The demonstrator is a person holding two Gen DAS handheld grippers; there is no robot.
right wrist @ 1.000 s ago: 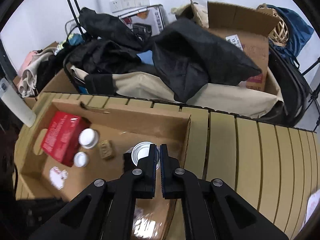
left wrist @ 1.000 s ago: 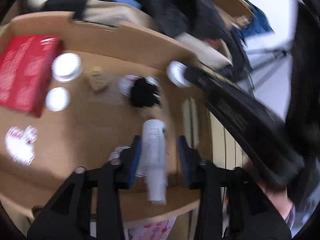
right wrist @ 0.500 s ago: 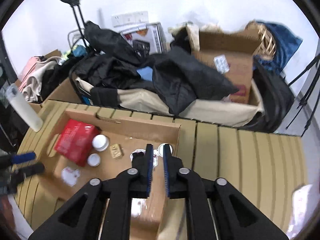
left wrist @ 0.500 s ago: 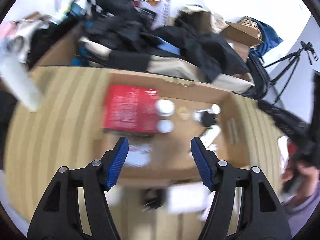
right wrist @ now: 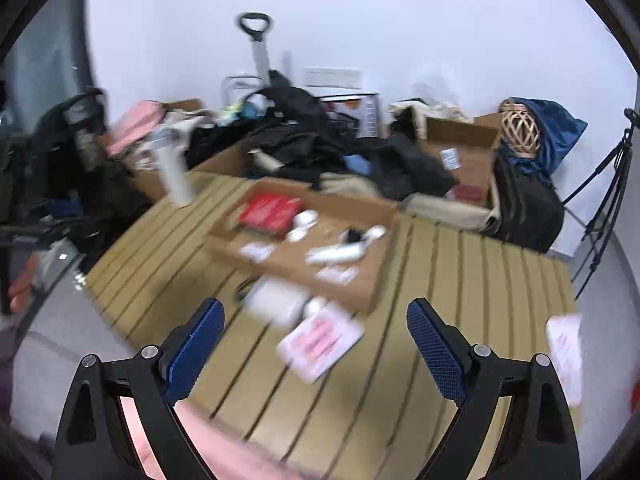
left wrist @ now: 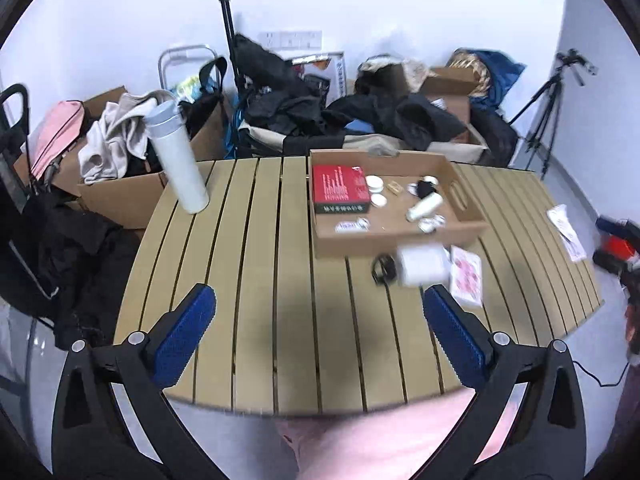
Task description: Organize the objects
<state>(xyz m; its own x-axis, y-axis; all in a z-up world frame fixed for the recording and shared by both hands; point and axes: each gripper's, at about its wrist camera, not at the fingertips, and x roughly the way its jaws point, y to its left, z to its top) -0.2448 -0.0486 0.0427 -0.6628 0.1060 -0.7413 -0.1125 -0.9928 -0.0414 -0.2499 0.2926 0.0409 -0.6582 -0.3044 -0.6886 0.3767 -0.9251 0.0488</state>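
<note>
Through my left wrist camera, my left gripper [left wrist: 319, 320] hangs spread wide and empty at the bottom of the frame. The cardboard tray [left wrist: 400, 236] sits right of centre on the slatted table [left wrist: 256, 264], holding a red box [left wrist: 339, 189] and a white bottle [left wrist: 424, 206].

Through my right wrist camera, my right gripper [right wrist: 316, 334] also gapes empty at the bottom; the blurred tray [right wrist: 296, 258] lies at centre.

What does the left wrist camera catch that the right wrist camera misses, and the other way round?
Only the left wrist view shows the right gripper, seen from outside at the table's right edge.

Only the right wrist view shows the woven wicker ball plainly, on the clutter behind.

Both show the slatted table, the cardboard tray with its red box, the white bottle, and wide open jaws.
</note>
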